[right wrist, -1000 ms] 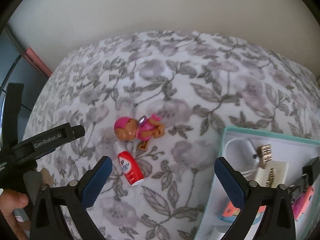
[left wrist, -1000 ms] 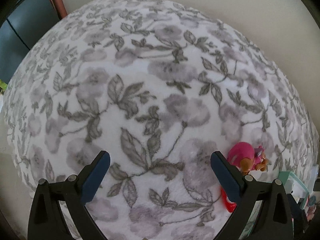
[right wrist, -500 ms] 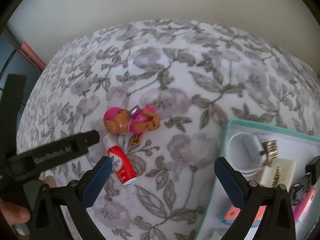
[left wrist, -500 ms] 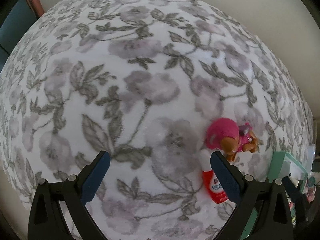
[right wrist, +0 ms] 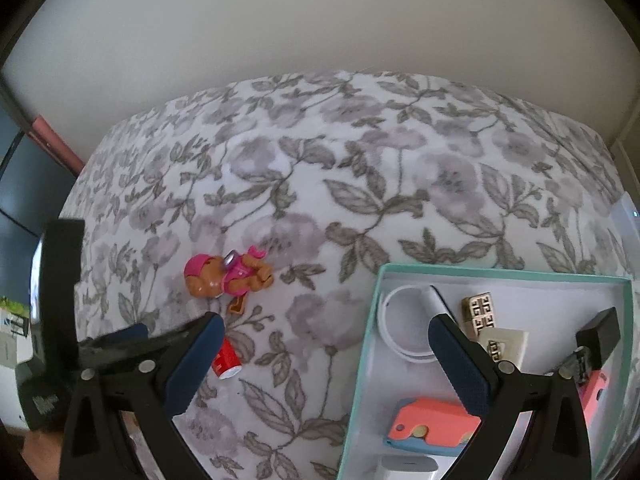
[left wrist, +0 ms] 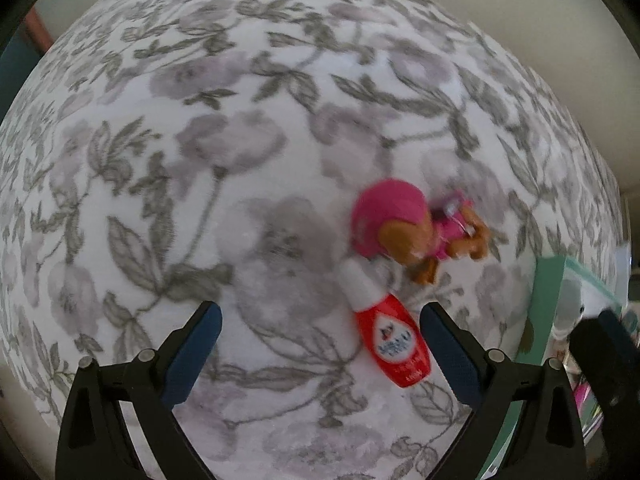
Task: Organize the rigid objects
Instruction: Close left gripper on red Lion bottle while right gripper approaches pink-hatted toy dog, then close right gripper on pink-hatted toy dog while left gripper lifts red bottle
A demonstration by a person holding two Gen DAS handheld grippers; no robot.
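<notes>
Both claws spread wide, nothing gripped. Left claw (left wrist: 320, 340) hangs over the small red-and-white plastic bottle (left wrist: 386, 326), which lies on the floral bedspread (left wrist: 200, 160) touching the pink-helmeted brown pup figurine (left wrist: 412, 228). Right claw (right wrist: 326, 354) sits by the teal-rimmed white box (right wrist: 362, 344) w/ other bits inside.

The red bottle (left wrist: 390, 330) carries a white label with print too blurred to read.

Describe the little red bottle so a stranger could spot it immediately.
On the grey-and-white floral blanket, look left of the teal-rimmed white box. Two loose items lie there side by side: a pink-hatted brown puppy figurine and, nearer the camera, the small red plastic bottle with a white cap, lying flat, the only red, printed item.
</notes>
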